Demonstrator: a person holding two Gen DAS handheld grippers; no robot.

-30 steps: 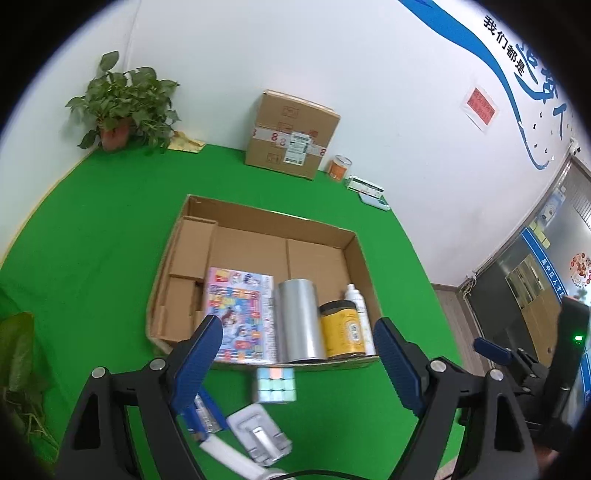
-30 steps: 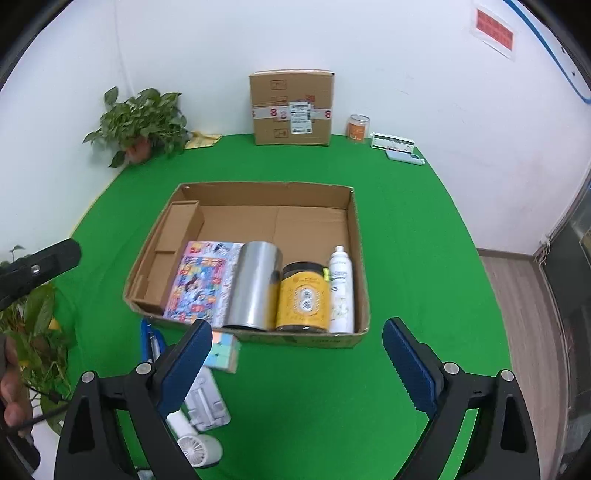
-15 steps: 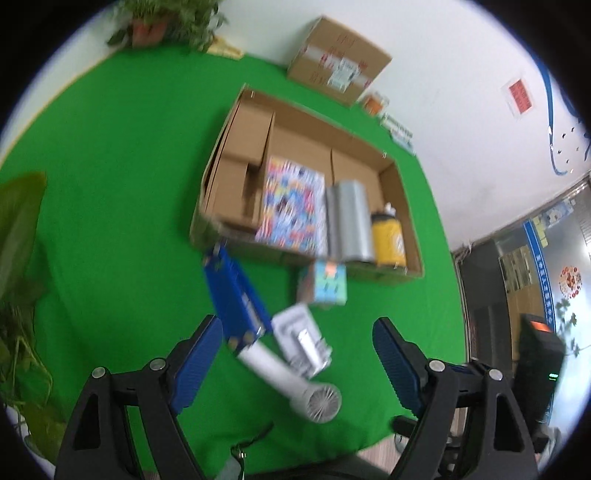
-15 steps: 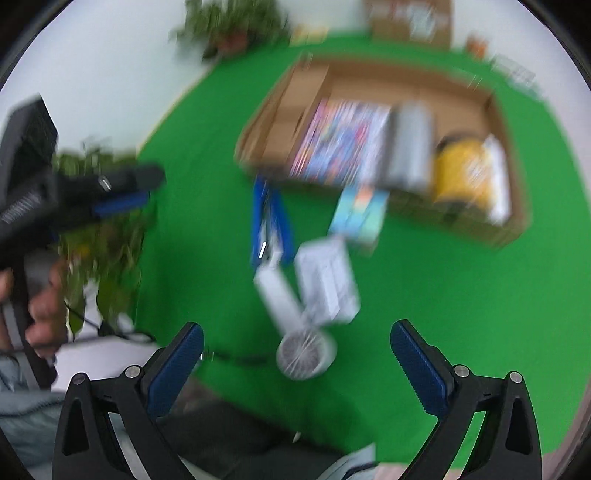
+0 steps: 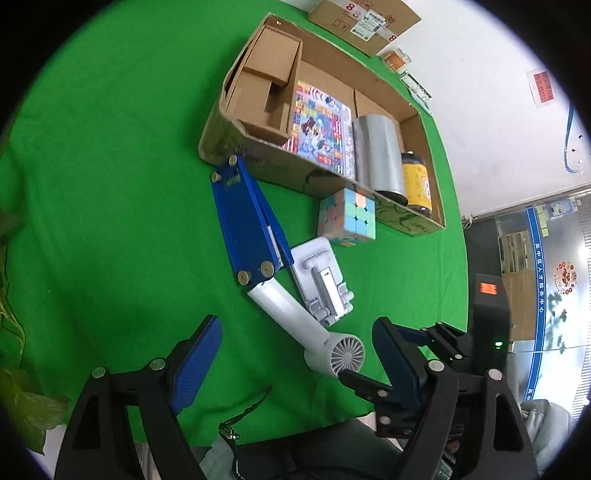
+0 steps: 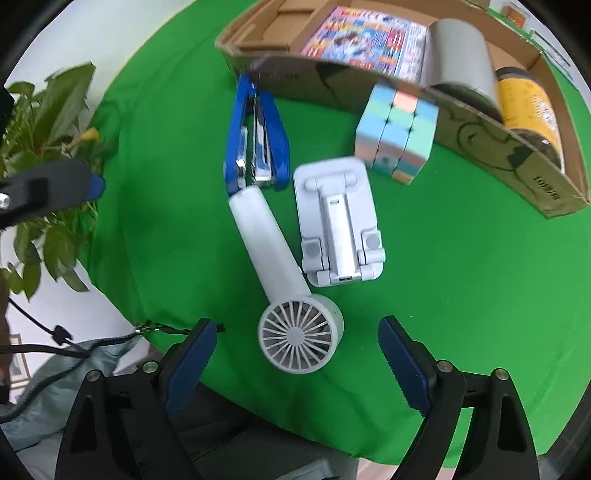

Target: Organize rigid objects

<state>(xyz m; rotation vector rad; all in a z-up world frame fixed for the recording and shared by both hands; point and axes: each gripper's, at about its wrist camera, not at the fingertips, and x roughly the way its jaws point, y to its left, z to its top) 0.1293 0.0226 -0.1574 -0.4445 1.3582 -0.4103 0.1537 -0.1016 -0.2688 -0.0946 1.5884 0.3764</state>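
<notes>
A white handheld fan (image 6: 291,295) lies on the green cloth, head toward me. Beside it lie a white folding phone stand (image 6: 338,221), a blue stapler (image 6: 256,140) and a pastel puzzle cube (image 6: 397,133). My right gripper (image 6: 295,328) points down over the fan's head; its jaws are closing, with the head between the fingertips but untouched. My left gripper (image 5: 295,336) hangs open just left of the fan (image 5: 295,317), holding nothing. The stapler (image 5: 247,221), stand (image 5: 325,284) and cube (image 5: 347,216) lie beyond it.
An open cardboard box (image 5: 258,155) behind the items holds a colourful magazine (image 5: 321,125), a silver cylinder (image 5: 378,151) and a yellow jar (image 5: 415,181). A sealed carton (image 5: 362,22) stands by the wall. Plant leaves (image 6: 48,122) hang at the left edge.
Both grippers have dropped and tipped downward, from facing the box to hanging over the fan, stand, stapler and cube at the table's near edge.
</notes>
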